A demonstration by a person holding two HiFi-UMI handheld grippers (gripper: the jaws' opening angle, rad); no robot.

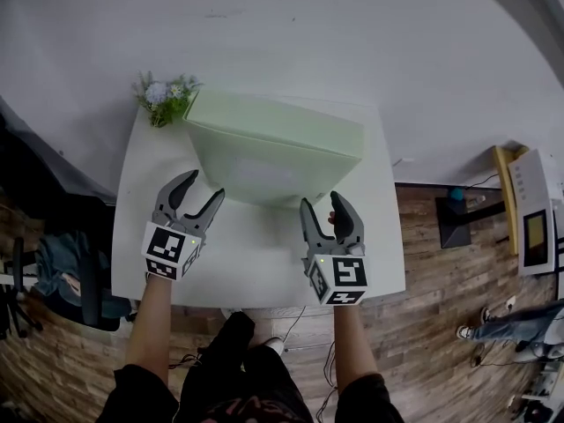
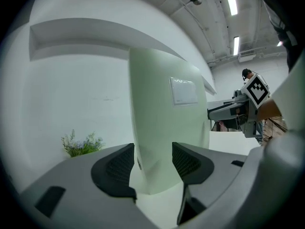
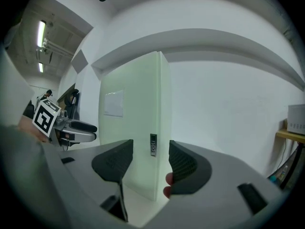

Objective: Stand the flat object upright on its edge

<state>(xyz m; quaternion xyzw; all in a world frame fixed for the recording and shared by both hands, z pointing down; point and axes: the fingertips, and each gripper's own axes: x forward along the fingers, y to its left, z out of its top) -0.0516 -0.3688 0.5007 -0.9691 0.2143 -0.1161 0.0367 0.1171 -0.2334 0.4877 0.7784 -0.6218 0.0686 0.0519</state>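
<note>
bare forearms [image 1: 154, 324] and dark clothing [image 1: 238, 368] are seen closest, at the near edge of the white tabletop [image 1: 256, 276]. the left gripper [image 1: 203, 188] is held over the tabletop's left half with its fingers spread and nothing pinched between them. in the left gripper view the gap is lined up on the left end of the pale green flat case [image 1: 273, 148], which is seen just beyond the fingertips. the right gripper [image 1: 322, 203] is held to the right, its fingers likewise spread and empty. the case's right edge, marked by a small dark tag [image 3: 153, 144], is framed in that gap just ahead. whether either gripper touches the case cannot be told. the case is stood upright on its long edge across the middle of the tabletop, with a pale label [image 2: 183, 90] shown on its near face. a small bunch of flowers [image 1: 163, 98] is set at the far left corner, just beside the case.
</note>
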